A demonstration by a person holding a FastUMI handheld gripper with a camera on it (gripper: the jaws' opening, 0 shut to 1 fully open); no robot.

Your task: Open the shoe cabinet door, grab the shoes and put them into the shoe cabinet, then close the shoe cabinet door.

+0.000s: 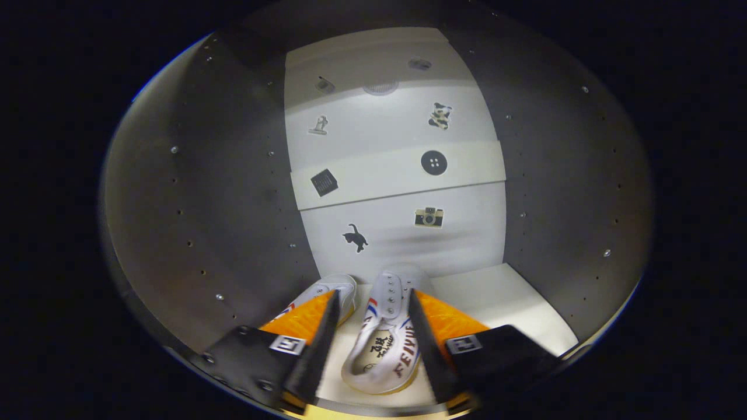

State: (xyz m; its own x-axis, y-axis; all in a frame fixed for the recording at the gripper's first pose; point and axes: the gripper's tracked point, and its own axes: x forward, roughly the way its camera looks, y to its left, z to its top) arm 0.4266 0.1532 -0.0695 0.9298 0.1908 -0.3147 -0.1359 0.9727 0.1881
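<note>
I am looking into the shoe cabinet, with its pale floor below and a white back panel beyond. Two white canvas shoes stand on that floor, toes toward the back. The right shoe lies between my fingers, with red and blue stripes on its side. It sits close against the right finger, and a strip of floor shows between it and the left finger. The left shoe stands beside it, partly hidden behind the left finger. My gripper is open around the right shoe.
Dark side walls with rows of small holes close in on both sides. The back panel carries several small stickers and a horizontal seam. Bare floor lies to the right of the shoes.
</note>
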